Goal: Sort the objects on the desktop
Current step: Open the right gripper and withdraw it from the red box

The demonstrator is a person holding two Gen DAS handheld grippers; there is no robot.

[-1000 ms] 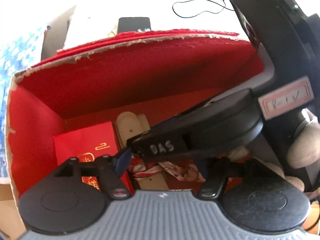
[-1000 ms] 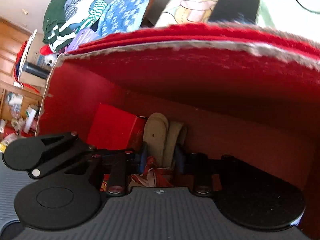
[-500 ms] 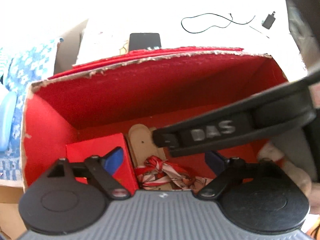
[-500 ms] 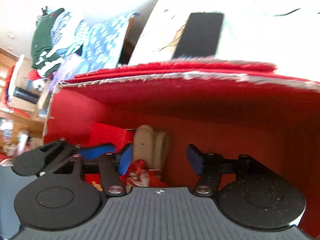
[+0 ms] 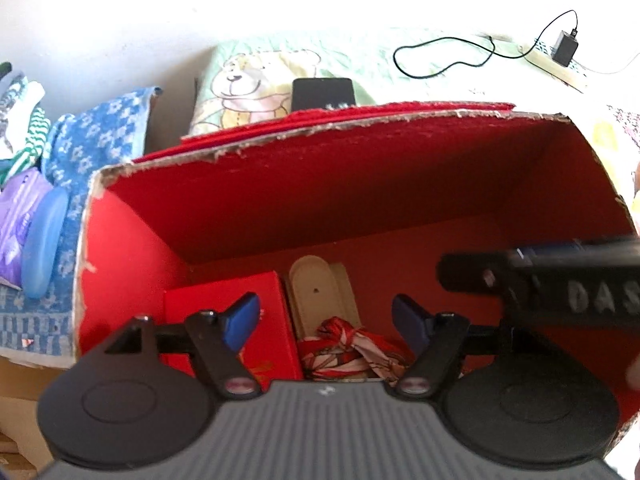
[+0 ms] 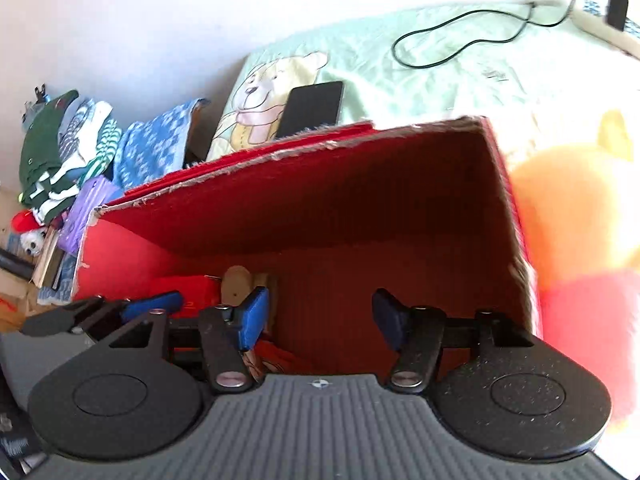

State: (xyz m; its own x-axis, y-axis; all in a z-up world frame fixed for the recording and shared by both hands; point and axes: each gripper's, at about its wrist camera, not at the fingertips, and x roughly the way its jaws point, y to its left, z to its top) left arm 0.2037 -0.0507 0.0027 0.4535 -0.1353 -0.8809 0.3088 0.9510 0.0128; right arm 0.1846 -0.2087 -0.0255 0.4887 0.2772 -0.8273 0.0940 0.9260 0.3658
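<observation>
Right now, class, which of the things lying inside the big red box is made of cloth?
The red-and-white patterned scarf, bunched at the near edge. The small red box beside it is stiff card, and the beige case behind it is rigid.

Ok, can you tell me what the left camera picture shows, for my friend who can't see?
The open left gripper hangs over a big red box. Inside lie a small red box, a beige case and a red patterned scarf. Behind, a black phone rests on a teddy-bear cloth.

Phone (image 5: 322, 93) on bear-print sheet (image 5: 256, 80) w/ black cable (image 5: 452, 54); blue towel (image 5: 96, 136) left.
</observation>
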